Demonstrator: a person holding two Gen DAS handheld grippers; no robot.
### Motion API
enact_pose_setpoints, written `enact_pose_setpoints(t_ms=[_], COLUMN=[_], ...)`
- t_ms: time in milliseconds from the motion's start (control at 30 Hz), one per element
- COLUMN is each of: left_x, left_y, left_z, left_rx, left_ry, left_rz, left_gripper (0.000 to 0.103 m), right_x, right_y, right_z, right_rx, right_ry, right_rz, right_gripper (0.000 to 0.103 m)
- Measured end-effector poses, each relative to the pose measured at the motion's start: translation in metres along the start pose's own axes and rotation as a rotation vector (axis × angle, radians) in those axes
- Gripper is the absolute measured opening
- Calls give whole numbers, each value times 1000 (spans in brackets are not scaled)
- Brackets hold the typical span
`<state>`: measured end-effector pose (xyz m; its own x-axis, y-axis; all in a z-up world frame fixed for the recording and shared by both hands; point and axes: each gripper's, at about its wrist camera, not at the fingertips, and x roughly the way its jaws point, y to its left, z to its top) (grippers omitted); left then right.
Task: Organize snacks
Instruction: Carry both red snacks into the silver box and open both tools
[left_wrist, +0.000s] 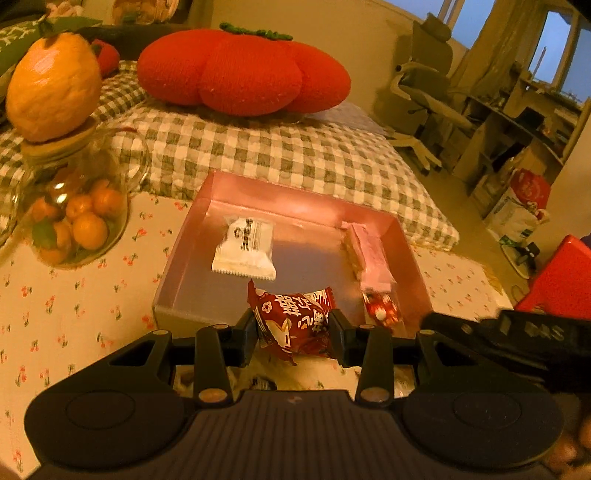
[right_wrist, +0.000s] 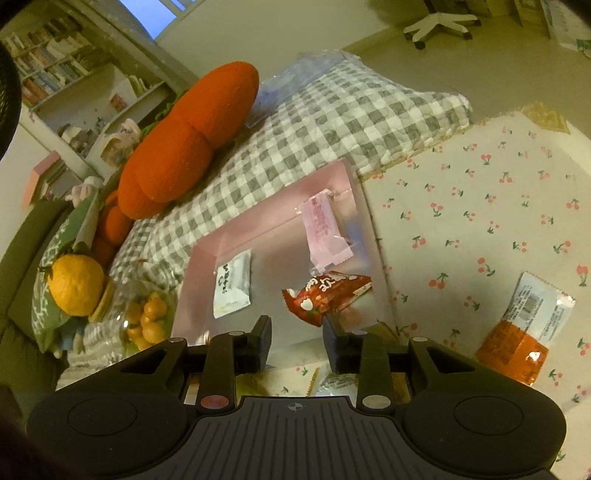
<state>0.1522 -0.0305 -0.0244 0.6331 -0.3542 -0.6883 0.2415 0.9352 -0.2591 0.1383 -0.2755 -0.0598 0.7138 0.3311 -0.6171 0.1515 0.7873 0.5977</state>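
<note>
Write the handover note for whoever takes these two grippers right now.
Left gripper: shut on a dark red snack packet, held at the near edge of the pink box.
Right gripper: open, nothing between the fingers, hanging over the box.
Done: white packet, pink bar and small red packet lie in the box.
Left: drop the held packet in; fetch the orange-and-white packet from the cherry-print tablecloth.

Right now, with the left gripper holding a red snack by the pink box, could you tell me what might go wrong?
1. The left gripper pinches the red snack at the pink box's near wall; released here, it may fall outside.
2. The right gripper, open, hangs beside it; the two could collide.
3. The orange packet on the cloth could be overlooked.
</note>
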Motion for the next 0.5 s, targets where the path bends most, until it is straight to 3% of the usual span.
enact_pose_setpoints(t_ms=[200, 500], left_x=[19, 40], left_y=[-9, -19], left_z=[11, 15], left_rx=[33, 68], left_ry=[-12, -6], left_rz=[27, 71], left_gripper=[38, 40], right_x=[-5, -6], right_y=[-5, -14], right_z=[4, 7], right_rx=[15, 31], right_ry=[-11, -4], right_rz=[-1, -22], right_gripper=[48, 48])
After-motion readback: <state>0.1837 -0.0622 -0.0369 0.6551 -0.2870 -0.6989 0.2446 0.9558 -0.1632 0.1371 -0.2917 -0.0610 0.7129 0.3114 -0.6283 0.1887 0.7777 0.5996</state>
